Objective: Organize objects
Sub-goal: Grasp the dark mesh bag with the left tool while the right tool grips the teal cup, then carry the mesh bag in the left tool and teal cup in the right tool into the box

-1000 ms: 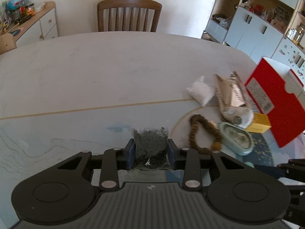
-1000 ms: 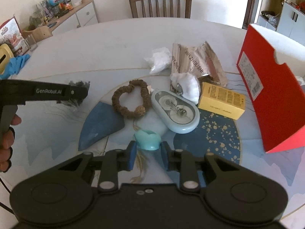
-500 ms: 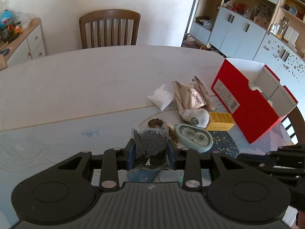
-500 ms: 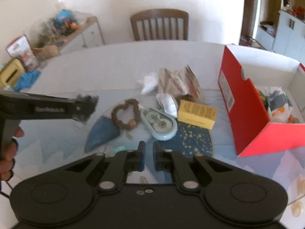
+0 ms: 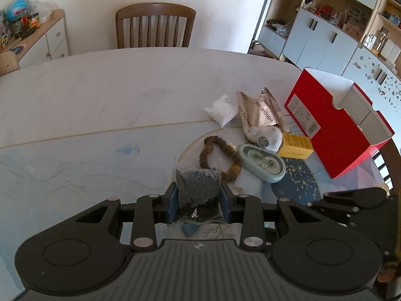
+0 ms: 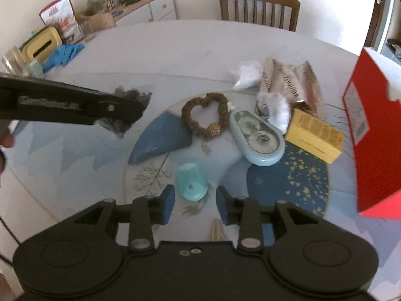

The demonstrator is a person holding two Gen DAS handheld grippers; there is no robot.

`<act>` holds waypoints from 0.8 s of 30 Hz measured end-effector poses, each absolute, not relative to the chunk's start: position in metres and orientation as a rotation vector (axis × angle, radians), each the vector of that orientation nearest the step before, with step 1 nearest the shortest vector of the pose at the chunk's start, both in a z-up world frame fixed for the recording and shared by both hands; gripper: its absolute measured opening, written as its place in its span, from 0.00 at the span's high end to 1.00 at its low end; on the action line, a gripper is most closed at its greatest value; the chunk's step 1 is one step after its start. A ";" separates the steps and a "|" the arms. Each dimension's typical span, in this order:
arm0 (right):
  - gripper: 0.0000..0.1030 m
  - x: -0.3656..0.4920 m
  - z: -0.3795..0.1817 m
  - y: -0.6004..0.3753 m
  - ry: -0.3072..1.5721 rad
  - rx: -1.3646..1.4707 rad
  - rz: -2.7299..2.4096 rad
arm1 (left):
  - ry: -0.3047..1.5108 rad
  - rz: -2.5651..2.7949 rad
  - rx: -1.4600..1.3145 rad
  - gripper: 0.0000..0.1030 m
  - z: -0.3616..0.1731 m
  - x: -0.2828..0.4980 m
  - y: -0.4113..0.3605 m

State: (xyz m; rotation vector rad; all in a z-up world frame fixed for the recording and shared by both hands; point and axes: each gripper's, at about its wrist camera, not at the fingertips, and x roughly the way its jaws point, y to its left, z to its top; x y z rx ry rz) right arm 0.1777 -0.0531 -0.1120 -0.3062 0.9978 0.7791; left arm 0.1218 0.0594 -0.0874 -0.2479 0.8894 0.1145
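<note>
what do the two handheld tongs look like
Both tongs, left and right, share one design: a matte black plastic body with two round discs, silver rivets on the linkage arms, and blue pads on the fingertips. The left one's side carries pale lettering, too blurred to read. No sleeve shows.

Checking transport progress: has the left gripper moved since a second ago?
Yes. The left gripper, shut on the dark bag, has shifted right toward the bead bracelet, now just ahead of it.

Both grippers are matte black: the left gripper and right gripper carry blue finger pads, silver pivot screws, and round recessed discs at lower frame corners.
</note>
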 end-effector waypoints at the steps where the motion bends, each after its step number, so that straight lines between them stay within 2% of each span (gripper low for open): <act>1: 0.66 0.178 -0.114 -0.050 1.000 -0.314 0.784 | 0.892 0.117 -0.250 0.67 -0.088 0.120 0.061; 10: 0.66 0.176 -0.120 -0.032 0.965 -0.388 0.798 | 0.904 0.131 -0.260 0.67 -0.092 0.112 0.066; 13: 0.71 0.174 -0.120 -0.032 0.955 -0.400 0.806 | 0.904 0.130 -0.259 0.67 -0.092 0.111 0.066; 16: 0.72 0.174 -0.117 -0.035 0.945 -0.395 0.794 | 0.907 0.125 -0.253 0.67 -0.092 0.113 0.064; 24: 0.72 0.175 -0.075 -0.073 0.924 -0.292 0.766 | 0.897 0.060 -0.217 0.67 -0.070 0.125 0.039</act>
